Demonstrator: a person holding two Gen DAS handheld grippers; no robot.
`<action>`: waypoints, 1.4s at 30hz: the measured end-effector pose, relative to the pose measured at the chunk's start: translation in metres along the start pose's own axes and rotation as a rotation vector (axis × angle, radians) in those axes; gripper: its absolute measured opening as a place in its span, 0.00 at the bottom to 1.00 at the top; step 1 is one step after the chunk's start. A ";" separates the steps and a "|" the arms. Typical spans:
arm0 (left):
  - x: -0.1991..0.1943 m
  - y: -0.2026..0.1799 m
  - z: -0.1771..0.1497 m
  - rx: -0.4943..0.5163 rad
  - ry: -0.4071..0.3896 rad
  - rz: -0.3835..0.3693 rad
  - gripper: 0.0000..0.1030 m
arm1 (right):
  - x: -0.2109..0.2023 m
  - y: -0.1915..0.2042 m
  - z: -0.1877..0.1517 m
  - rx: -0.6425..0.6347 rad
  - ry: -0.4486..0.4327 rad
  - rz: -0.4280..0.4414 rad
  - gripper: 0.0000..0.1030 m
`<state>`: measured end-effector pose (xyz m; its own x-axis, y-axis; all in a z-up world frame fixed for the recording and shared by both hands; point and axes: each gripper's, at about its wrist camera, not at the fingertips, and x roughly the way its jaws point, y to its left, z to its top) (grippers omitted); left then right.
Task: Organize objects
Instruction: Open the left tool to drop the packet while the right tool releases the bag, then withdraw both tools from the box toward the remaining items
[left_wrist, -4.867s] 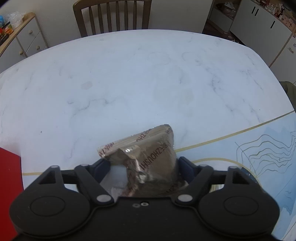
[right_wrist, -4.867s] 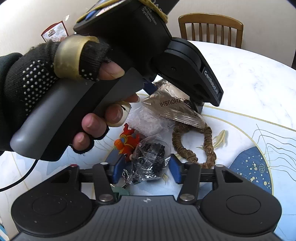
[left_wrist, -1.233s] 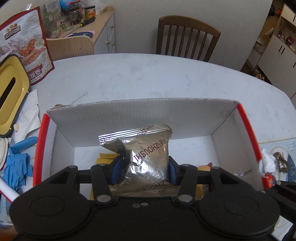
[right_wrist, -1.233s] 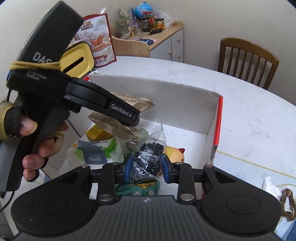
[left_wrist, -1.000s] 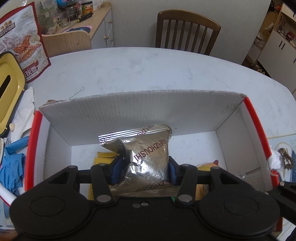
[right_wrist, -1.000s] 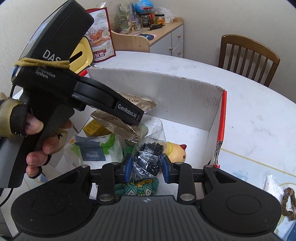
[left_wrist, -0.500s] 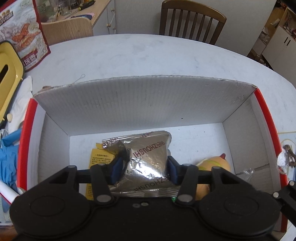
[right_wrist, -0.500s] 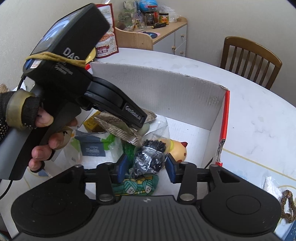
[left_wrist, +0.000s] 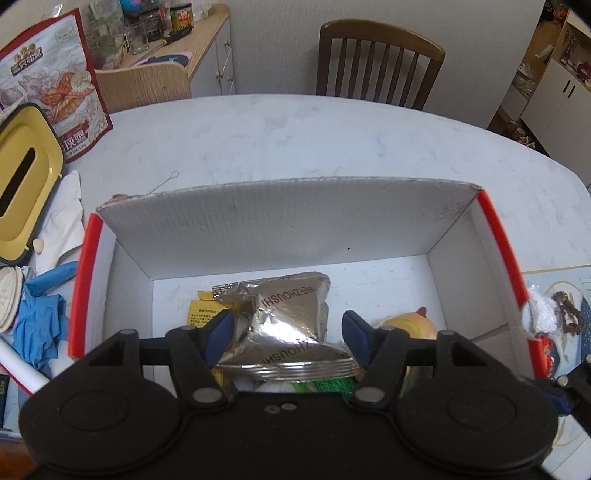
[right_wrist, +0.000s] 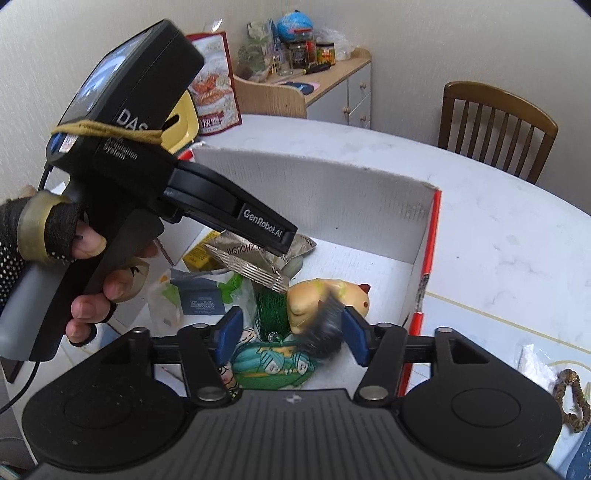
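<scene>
A white cardboard box with a red rim (left_wrist: 288, 221) stands open on the marble table. My left gripper (left_wrist: 288, 334) hangs open over it, and the silver foil packet (left_wrist: 284, 321) lies loose between its spread fingers, on top of the box's contents. In the right wrist view the same foil packet (right_wrist: 251, 262) shows under the left gripper, which a gloved hand (right_wrist: 55, 236) holds. My right gripper (right_wrist: 291, 336) is open too. The clear bag of black beads (right_wrist: 325, 325) is a blur beside its right finger, falling over a yellow chick toy (right_wrist: 332, 295).
The box (right_wrist: 332, 199) also holds a green-blue pouch (right_wrist: 273, 362), a labelled plastic bag (right_wrist: 199, 299) and a yellow packet (left_wrist: 199, 310). Left of it are a yellow tissue box (left_wrist: 22, 177), a snack bag (left_wrist: 55, 92) and blue gloves (left_wrist: 37, 314). A braided ring (right_wrist: 572, 402) lies right.
Both grippers have spread their fingers over the box. The foil packet has dropped out of the left one, and the bead bag is falling out of the right one.
</scene>
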<state>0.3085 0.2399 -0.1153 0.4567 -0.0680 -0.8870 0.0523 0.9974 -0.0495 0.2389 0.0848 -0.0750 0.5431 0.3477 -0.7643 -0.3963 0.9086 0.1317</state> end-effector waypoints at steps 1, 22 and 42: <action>-0.003 -0.001 -0.001 0.000 -0.004 0.000 0.64 | -0.004 -0.001 0.000 0.005 -0.008 0.003 0.61; -0.073 -0.028 -0.021 -0.016 -0.119 -0.004 0.77 | -0.084 -0.032 -0.009 0.059 -0.139 0.040 0.65; -0.122 -0.110 -0.047 0.017 -0.222 -0.031 0.92 | -0.155 -0.107 -0.042 0.116 -0.242 0.014 0.80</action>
<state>0.2058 0.1396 -0.0233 0.6388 -0.1036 -0.7623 0.0832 0.9944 -0.0654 0.1659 -0.0759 0.0025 0.7051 0.3929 -0.5902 -0.3254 0.9189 0.2230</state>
